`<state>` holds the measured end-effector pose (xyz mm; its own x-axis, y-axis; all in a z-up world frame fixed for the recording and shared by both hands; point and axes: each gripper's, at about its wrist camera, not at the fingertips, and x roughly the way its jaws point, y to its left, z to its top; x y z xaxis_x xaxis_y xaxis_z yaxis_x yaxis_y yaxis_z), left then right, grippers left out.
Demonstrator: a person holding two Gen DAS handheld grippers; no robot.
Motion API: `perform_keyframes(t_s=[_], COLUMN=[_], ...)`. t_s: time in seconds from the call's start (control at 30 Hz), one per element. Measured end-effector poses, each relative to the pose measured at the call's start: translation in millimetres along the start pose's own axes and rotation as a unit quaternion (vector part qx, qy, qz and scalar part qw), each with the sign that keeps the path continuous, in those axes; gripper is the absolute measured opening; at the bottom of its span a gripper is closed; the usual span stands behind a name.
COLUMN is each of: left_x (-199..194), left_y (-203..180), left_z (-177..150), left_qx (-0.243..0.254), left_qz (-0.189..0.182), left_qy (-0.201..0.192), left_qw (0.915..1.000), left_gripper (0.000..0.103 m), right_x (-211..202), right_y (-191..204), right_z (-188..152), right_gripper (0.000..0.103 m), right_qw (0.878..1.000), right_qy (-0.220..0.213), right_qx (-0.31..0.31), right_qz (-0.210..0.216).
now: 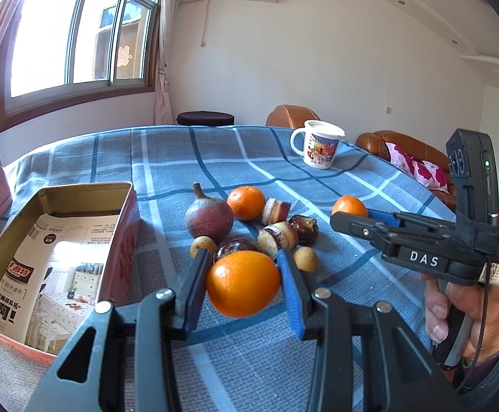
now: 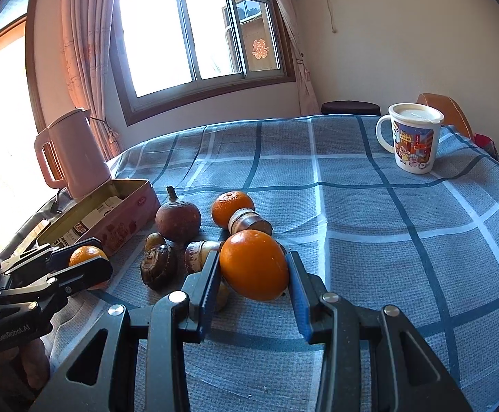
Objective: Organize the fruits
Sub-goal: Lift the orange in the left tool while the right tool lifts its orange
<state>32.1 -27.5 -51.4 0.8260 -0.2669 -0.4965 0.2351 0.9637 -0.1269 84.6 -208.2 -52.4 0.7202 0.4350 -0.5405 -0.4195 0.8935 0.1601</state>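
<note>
On the blue checked tabletop [image 1: 318, 178] a heap of fruit lies between my two grippers, and each already carries a piece. My left gripper [image 1: 242, 274] has its fingers clenched across the middle of an orange [image 1: 243, 283], lifted just clear of the pile; my right gripper [image 2: 253, 271] grips a second orange [image 2: 254, 269] the same way, both pads on the widest part. I judge these oranges firm and fairly light, with waxy skin that could slip if I squeeze off-centre, so holding at the equator seems right and a hard pinch needless. A third orange [image 1: 246, 202], a dark purple fruit with a stem [image 1: 209, 219] and small brown round fruits [image 1: 305, 258] remain loose and would likely roll if nudged. My open tin box [image 1: 78, 240] sits to the left of the pile, near the tabletop edge, its raised rim something I must clear. Beyond it stands a pink kettle [image 2: 74, 154]; a lidded mug [image 2: 414, 140] stands well apart on the far right, leaving open cloth between.
</note>
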Motion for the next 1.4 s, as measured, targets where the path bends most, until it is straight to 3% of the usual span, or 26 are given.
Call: perform_keyframes(t_s=[1.4], left_x=[-30], left_y=[-15], left_z=[-6], left_qx=[0.03], left_qz=[0.016], left_qy=[-0.092], left_qw=[0.9952], left_gripper=[0.042], right_x=[-29], right_y=[8], right_z=[-5], right_gripper=[0.04], right_qw=[0.996], right_qy=[-0.081], right_qx=[-0.026], right_qz=[0.004])
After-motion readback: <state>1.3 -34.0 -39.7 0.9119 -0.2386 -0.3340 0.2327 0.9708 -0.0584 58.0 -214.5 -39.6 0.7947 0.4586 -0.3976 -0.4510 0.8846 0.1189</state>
